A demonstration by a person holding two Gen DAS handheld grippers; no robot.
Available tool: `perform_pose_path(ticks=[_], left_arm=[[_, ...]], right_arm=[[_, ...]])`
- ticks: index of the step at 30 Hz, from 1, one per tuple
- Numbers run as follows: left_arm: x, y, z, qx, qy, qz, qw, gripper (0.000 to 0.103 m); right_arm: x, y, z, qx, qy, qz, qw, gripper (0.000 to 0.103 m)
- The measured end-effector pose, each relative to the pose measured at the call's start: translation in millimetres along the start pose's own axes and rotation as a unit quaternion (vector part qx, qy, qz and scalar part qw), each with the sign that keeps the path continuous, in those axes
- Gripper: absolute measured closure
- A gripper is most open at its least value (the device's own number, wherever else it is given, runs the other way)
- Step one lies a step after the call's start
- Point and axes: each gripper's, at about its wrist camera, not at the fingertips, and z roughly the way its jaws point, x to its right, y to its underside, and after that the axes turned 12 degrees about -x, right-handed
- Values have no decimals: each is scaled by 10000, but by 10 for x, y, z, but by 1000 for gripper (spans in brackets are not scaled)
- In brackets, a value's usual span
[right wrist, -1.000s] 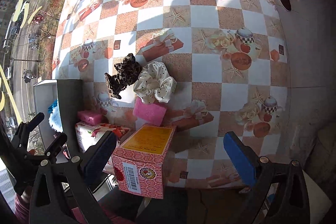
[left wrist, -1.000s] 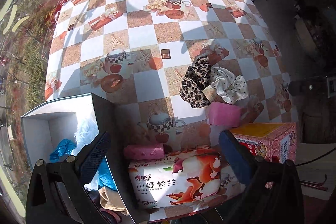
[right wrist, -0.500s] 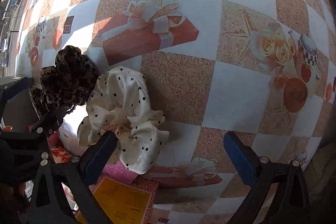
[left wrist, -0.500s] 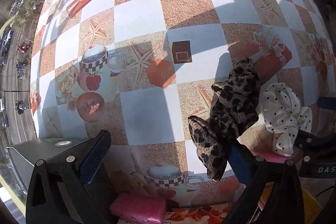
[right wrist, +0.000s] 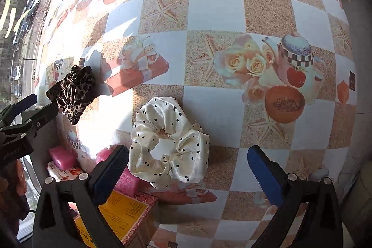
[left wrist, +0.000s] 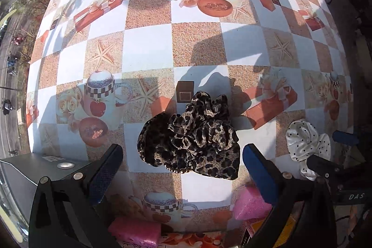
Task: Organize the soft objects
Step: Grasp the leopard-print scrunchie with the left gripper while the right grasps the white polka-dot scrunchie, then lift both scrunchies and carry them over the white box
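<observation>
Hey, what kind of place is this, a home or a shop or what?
Probably a home, upstairs: a dining table with a teacup-print tablecloth, scrunchies on it, and a window overlooking a street.

I saw a checkered tablecloth (left wrist: 148, 48), a pink-and-yellow carton (right wrist: 121, 213) at its near edge, and a street (left wrist: 11, 57) outside.
</observation>
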Motion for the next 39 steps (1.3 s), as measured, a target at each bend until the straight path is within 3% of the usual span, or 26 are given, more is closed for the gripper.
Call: perform_pose_path(ticks=[3,7,15,19,21,22,23,24,25,27,29,39], left_arm=[[64,-129,243,-227,-44,-147,9996,0],[75,-189,400,-391,-38,-235,9990,0],[92,-175,405,-264,71,-279,9992,0],[105,-246,438,-734,77,-259,9969,1],[119,-233,381,-663,88,-301,9973,10],[137,-232,329,-557,78,-236,9981,26],[175,-207,273,-472,48,-103,9988,48],[215,-183,237,-441,37,46,9990,62],[237,-166,218,-479,122,161,9986,74],[231,-111,152,-453,317,194,9983,76],[208,-20,2,-234,217,240,9992,76],[38,770,-757,515,129,717,9960,76]], right_arm=[[-133,-87,201,-105,530,-145,9984,0],[-178,-93,318,-123,885,-134,9959,0],[-290,-43,343,-179,911,-138,9956,0],[-307,-187,373,-171,864,-52,9961,0],[-295,-144,361,-83,909,-111,9958,9],[-307,-106,325,-32,901,-134,9958,21],[-319,-81,288,16,874,-160,9960,40],[-318,-66,262,31,791,-172,9967,51],[-299,-62,252,-7,614,-141,9980,71],[-231,-60,237,-88,314,25,9995,76],[-157,-25,165,-39,4,170,9998,82],[-298,527,-671,793,-81,75,9968,82]])
